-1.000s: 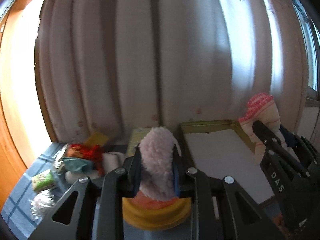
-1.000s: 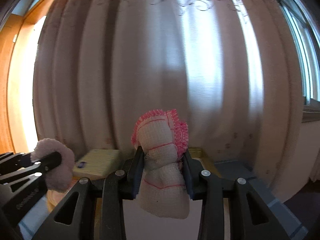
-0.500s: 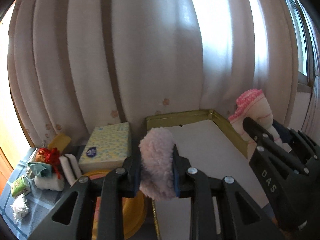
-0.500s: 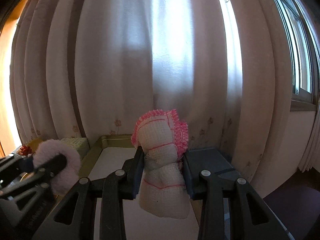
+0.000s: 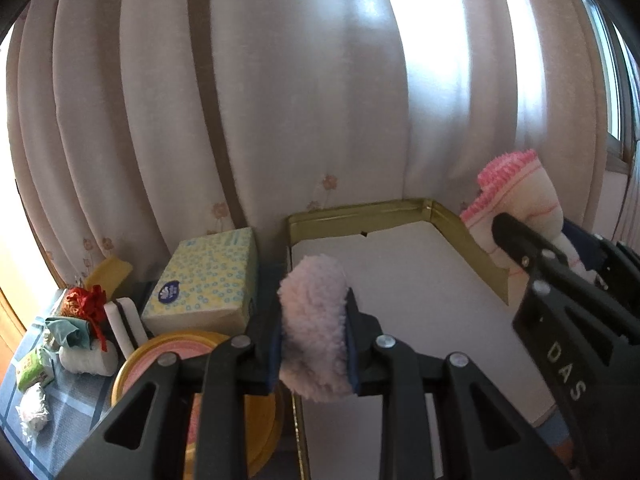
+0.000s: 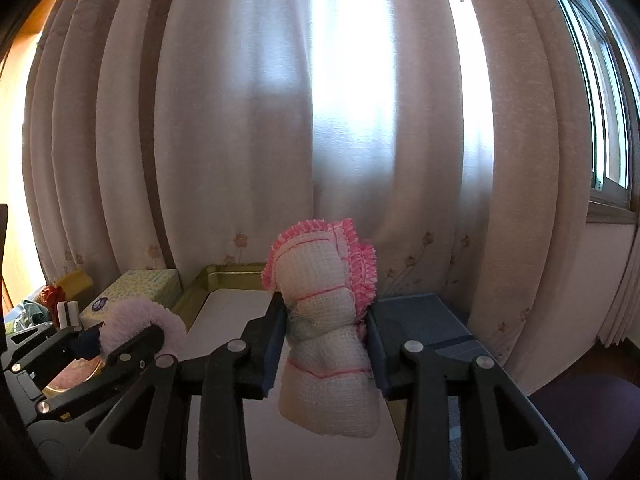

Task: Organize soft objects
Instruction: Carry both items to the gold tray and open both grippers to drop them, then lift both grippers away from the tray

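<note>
Left gripper (image 5: 313, 340): jaws pressed on a fluffy pale-pink puff (image 5: 312, 328), held up over the left near edge of the gold-rimmed tray (image 5: 360, 218). Right gripper (image 6: 326, 344): jaws pinching a white waffle cloth with pink frill (image 6: 326, 320), hanging above the right side of the same tray. Inside the tray, only a white liner (image 5: 400, 280). Left of the tray, touching or just beside it: a tissue box (image 5: 204, 280) and a yellow round lid (image 5: 132, 364). Further left, small packets and rolls (image 5: 76, 336) on a blue checked cloth (image 5: 72, 412). Behind everything, a pale curtain (image 6: 320, 120).
</note>
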{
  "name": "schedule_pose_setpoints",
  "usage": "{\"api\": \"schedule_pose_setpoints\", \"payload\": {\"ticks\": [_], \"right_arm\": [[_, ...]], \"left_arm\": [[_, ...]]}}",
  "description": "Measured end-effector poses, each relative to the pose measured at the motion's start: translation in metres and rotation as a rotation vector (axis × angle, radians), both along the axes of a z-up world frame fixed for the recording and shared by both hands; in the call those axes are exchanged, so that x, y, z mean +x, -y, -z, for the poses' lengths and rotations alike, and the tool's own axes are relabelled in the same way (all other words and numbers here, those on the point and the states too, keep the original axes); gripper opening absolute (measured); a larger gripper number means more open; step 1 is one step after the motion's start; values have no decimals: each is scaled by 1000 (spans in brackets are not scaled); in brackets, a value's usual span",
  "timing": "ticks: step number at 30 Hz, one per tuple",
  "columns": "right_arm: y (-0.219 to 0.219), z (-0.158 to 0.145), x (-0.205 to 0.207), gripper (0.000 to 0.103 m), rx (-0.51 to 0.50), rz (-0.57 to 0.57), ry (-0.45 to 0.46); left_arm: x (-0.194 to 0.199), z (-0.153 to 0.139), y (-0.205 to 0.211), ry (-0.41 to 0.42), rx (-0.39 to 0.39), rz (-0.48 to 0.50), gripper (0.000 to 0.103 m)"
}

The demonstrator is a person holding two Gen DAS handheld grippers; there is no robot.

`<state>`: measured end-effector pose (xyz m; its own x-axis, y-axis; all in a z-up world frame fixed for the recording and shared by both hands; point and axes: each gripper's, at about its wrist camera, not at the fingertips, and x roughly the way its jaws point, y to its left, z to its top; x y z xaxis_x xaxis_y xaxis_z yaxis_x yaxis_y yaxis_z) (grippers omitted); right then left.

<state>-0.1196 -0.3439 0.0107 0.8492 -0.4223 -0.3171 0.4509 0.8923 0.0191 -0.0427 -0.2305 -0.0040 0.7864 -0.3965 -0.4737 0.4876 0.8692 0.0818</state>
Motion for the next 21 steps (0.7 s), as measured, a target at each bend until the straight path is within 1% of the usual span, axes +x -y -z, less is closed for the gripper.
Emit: {"api": "schedule_pose_setpoints", "payload": {"ticks": [1, 2, 3, 4, 5, 7, 9, 11, 15, 17, 21], "right_arm": [[0, 0, 0, 61, 4, -5, 1], [0, 0, 0, 75, 6, -5, 3], [-1, 0, -1, 80, 3, -2, 11], [-2, -1, -2, 83, -1, 0, 19], [-3, -1, -3, 83, -4, -3, 30], [-4, -2, -5, 83, -5, -2, 42], [-2, -2, -6, 84, 2, 10, 47], [1, -2, -6, 84, 14, 17, 51], [6, -2, -9, 84, 38, 29, 73], [6, -2, -11, 84, 44, 32, 83], [7, -3, -14, 84, 53, 30, 112]], "left_arm": [[-1, 0, -1, 5, 0, -5, 33], [-1, -1, -1, 11, -1, -9, 37], [-2, -1, -2, 17, -4, -14, 38], [-3, -2, -3, 24, -7, -18, 50], [-4, -2, -3, 32, -9, -26, 64], [-6, -3, -5, 46, -18, -40, 77], [-6, -4, -7, 53, -29, -44, 78], [-5, -4, -8, 50, -32, -49, 84], [-5, -4, -11, 49, -43, -60, 89], [-5, -4, -12, 51, -48, -69, 97], [-7, -6, -17, 68, -72, -75, 100]]}}
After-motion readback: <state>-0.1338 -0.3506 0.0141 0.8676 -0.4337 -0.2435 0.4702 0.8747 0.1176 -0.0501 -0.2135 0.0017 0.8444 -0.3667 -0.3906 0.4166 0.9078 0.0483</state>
